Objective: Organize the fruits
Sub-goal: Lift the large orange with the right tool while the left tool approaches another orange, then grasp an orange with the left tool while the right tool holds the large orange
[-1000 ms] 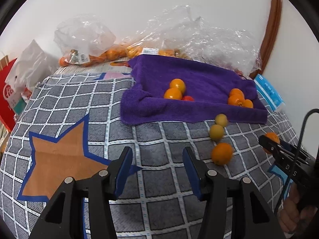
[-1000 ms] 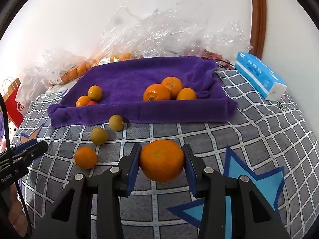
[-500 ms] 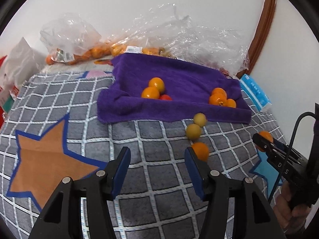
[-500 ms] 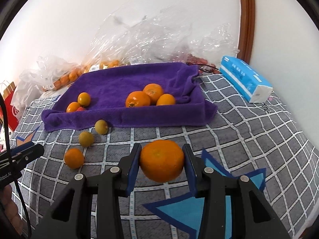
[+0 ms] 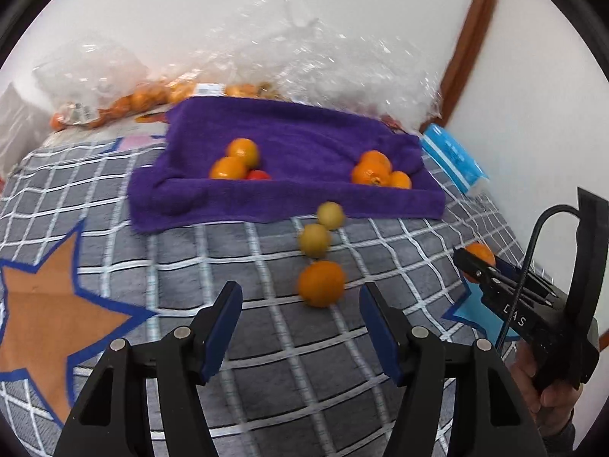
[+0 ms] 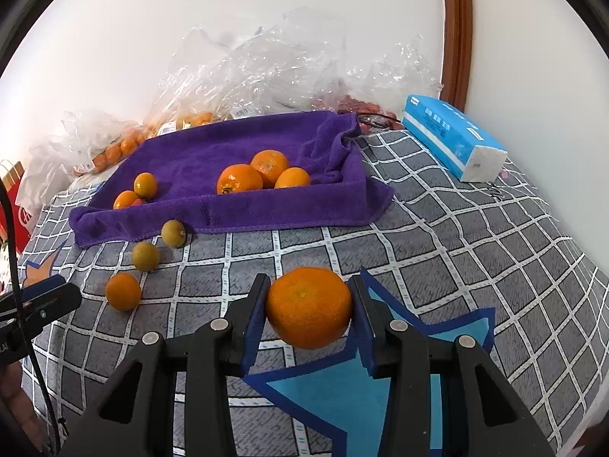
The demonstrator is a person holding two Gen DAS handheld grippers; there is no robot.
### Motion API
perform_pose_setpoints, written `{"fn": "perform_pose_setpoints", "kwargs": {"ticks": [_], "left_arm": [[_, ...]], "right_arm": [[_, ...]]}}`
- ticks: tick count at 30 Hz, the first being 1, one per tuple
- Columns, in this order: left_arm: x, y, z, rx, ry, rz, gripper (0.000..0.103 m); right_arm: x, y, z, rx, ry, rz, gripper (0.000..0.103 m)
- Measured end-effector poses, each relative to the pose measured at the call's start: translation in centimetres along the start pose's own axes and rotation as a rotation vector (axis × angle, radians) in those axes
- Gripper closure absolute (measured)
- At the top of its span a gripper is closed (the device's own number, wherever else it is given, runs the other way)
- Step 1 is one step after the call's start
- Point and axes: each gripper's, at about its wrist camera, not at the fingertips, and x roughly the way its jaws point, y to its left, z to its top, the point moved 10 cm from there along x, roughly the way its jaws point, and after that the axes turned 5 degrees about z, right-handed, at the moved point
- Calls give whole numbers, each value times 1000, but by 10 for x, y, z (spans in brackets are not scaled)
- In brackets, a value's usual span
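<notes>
Grey checked bedcover (image 6: 437, 236) | left gripper (image 5: 300, 314) opening, nothing between jaws | right gripper (image 6: 308, 310) clamps round orange mandarin (image 6: 308, 306) | purple towel-lined tray (image 6: 236, 213) beyond

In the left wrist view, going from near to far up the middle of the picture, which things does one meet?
Left gripper, jaws opening and empty → orange → two yellow-green fruits → purple towel → plastic bags → wall.
</notes>
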Motion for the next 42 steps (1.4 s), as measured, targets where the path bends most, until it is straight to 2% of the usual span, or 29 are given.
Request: {"fn": "perform_pose_setpoints", "kwargs": {"ticks": [8, 13, 15, 17, 35, 42], "left_arm": [[31, -16, -6, 39, 62, 50, 43], [39, -17, -8, 56, 62, 106, 56], [40, -18, -7, 66, 62, 116, 67], [41, -18, -6, 75, 56, 123, 71], [20, -10, -9, 24, 53, 121, 71], [6, -1, -3, 8, 23, 125, 71]], "right_arm": [[-1, -20, -5, 40, 9, 18, 62], [3, -29, -10, 56, 27, 22, 62], [3, -30, -11, 63, 27, 27, 62], [3, -30, -12, 68, 25, 31, 62], [-9, -8, -9, 23, 16, 44, 62], [-14, 7, -6, 3, 12, 54, 62]]}}
